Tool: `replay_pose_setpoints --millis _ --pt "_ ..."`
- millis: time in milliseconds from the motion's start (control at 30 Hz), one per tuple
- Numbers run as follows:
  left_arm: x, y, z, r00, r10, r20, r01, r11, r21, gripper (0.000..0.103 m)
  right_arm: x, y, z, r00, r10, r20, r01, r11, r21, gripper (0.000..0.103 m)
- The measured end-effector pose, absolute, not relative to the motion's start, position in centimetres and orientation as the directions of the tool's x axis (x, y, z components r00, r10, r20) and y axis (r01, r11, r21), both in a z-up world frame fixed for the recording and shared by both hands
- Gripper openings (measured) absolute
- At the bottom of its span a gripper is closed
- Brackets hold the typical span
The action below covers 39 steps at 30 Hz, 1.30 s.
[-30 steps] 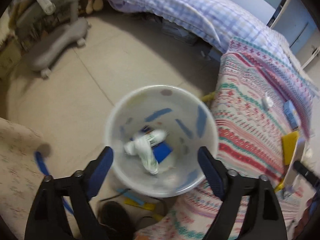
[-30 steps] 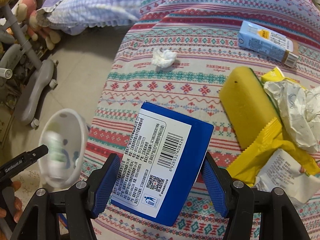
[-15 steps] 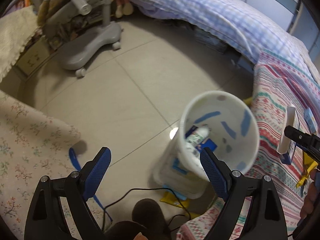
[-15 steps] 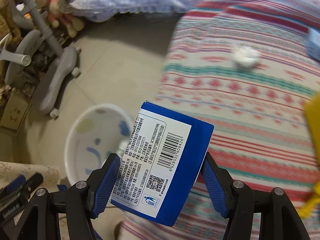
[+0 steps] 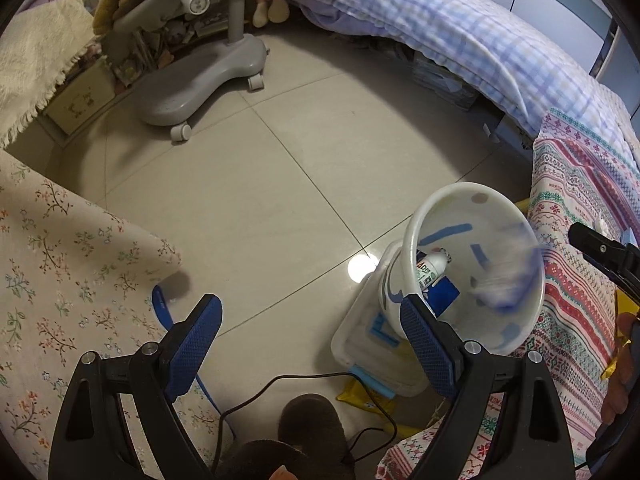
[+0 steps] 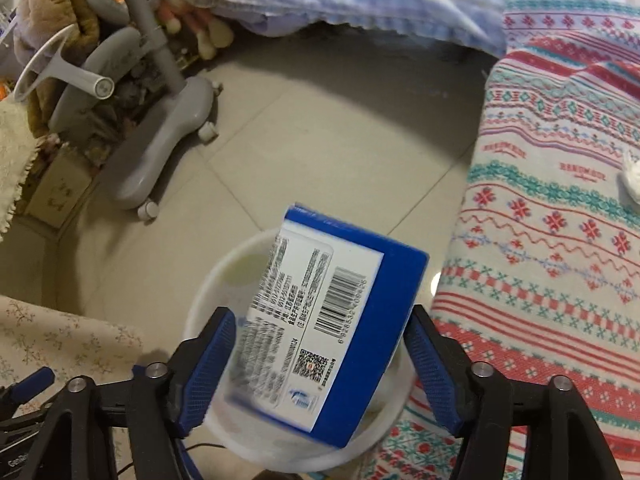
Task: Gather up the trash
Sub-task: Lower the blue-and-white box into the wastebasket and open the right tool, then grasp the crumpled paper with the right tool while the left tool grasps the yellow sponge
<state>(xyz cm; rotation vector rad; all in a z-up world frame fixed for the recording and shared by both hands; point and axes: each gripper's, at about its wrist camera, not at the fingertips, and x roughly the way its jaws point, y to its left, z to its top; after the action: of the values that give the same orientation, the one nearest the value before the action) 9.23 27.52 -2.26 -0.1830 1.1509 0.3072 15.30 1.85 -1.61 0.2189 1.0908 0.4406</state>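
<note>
1. Over the mouth of the white round plastic bin (image 6: pixel 240 436), the blue and white cardboard box (image 6: pixel 332 320) with a barcode label hangs tilted and blurred, between the fingers of the right gripper (image 6: pixel 320 364).
2. The right gripper's fingers stand wide; gaps show on both sides of the box, so whether either pad touches it cannot be told.
3. In the left wrist view the same box is a blue-white smear (image 5: pixel 504 284) inside the bin (image 5: pixel 416 232), against its far wall.
4. A small white bottle with a printed label (image 5: pixel 434 266) and a flat blue packet (image 5: pixel 444 298) lie at the bottom of the bin.
5. The bin stands on the grey tiled floor (image 5: pixel 260 184), close against the bed covered by a red, teal and white patterned blanket (image 5: pixel 572 280).
6. The left gripper (image 5: pixel 312 340) is spread wide and holds nothing; its right finger overlaps the bin's near rim in the picture.
7. A crumpled white tissue (image 6: pixel 632 176) lies on the blanket.
8. A grey wheeled chair base (image 5: pixel 196 80) stands well apart across the floor.
</note>
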Motion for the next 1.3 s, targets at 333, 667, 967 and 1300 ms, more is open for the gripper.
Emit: replay_pose_setpoints --millis 333,667,967,1300 --pt "9.2 24.7 -2.1 0.375 0.076 -0.924 -0.270 0.962 -0.031 0.092 12.9 -2.6 1.1 0.453 0.391 -0.802 -0.228 0.920 0.320 0.078" --pt "9.1 19.3 -1.3 0.420 0.005 -0.908 -0.179 0.981 -0.077 0.092 7.4 -12.9 4.3 0.535 0.283 -0.796 -0.167 0.959 0.229 0.083" --pt "10.0 13.4 -1.0 0.426 -0.025 -0.904 -0.120 0.989 -0.084 0.094 3.4 -23.0 5.4 0.582 0.165 -0.796 -0.007 0.980 0.197 0.087" --pt "11.3 5.9 -1.6 0.399 -0.061 -0.915 -0.038 0.996 -0.083 0.099 3.1 -31.2 3.4 0.561 0.151 -0.814 0.155 0.947 0.282 0.090"
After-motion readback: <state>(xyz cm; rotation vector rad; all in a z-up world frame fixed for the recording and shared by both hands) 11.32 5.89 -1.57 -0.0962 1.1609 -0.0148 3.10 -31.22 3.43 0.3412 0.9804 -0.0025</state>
